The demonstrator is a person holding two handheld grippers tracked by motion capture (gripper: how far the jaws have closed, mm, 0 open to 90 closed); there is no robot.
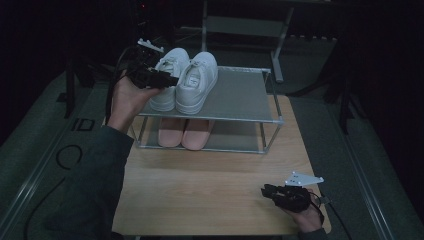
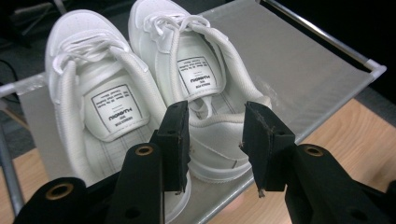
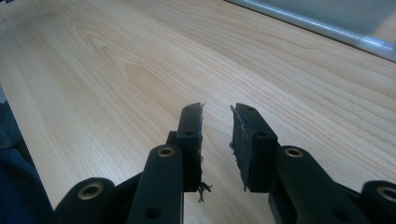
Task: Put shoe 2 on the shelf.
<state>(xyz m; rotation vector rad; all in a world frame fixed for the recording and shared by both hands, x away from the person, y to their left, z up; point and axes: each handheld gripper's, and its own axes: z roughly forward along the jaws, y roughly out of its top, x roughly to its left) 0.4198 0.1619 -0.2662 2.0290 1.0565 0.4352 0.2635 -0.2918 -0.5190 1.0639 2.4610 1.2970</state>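
A: Start with the white sneakers. Where do they sit?

B: Side by side on the top shelf of the shoe rack, upper middle of the high view, toes pointing away. In the left gripper view they take up the upper left, laces and tongue labels plain to read.

A: And the left gripper?

B: Raised at the heel end of the pair, in the upper left of the high view. Its jaws stand apart with nothing between them; the heel collar of the sneaker nearer the frame's middle shows through the gap, apparently a little beyond the pads (I can't swear there is no contact on the left pad).

A: So which step is this?

B: My reading: either the pair is just set down and the gripper is letting go, or it is lining up to take a heel. The frames don't settle which.

A: What else is around?

B: A pink pair on the lower shelf, directly under the white one. The rack stands at the far end of the wooden table.

A: The right gripper?

B: Low at the lower right of the high view, held over bare wood, jaws parted a little and empty.

A: Next move?

B: If gripping, I'd judge it needs the pads brought squarely over the heel collar before closing; if releasing, a straight pull back so the shoe isn't dragged.
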